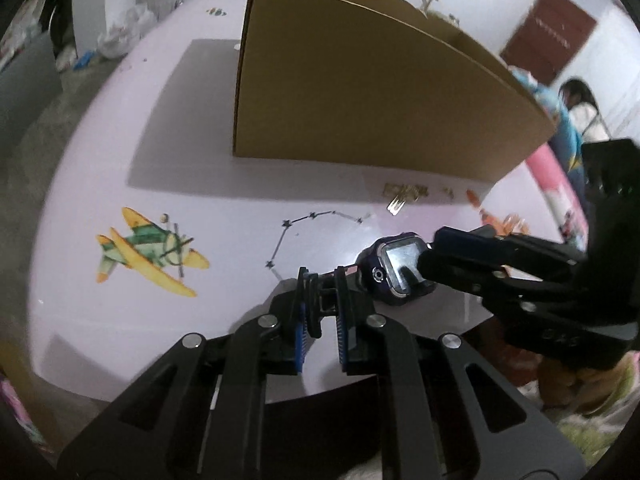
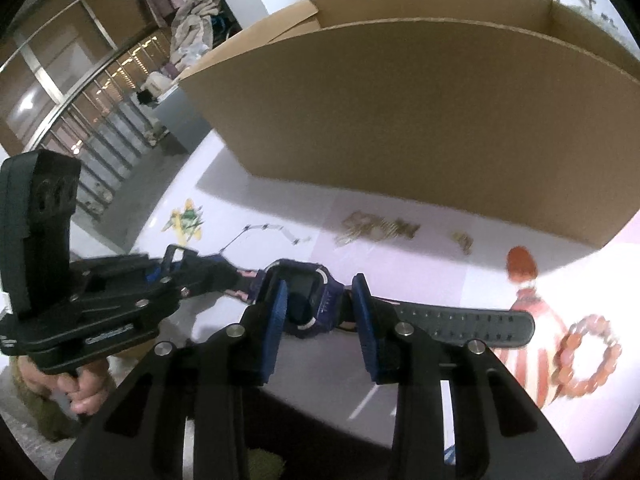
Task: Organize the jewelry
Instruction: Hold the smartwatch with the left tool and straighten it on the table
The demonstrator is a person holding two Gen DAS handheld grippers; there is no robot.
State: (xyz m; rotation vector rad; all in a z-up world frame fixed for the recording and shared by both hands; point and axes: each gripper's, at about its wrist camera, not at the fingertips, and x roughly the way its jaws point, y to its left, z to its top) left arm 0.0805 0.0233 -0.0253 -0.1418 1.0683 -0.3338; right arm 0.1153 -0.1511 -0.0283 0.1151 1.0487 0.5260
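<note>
Right wrist alone shows bracelet point(image 2: 588, 356); both fingers clamp the watch point(image 2: 308, 300).

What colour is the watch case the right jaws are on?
Dark purple-blue, with a silver bezel around the screen on the watch; clearest in the left wrist view.

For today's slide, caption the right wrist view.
Right hand-held gripper clamps a watch before a cardboard box; bead bracelet nearby.
</note>
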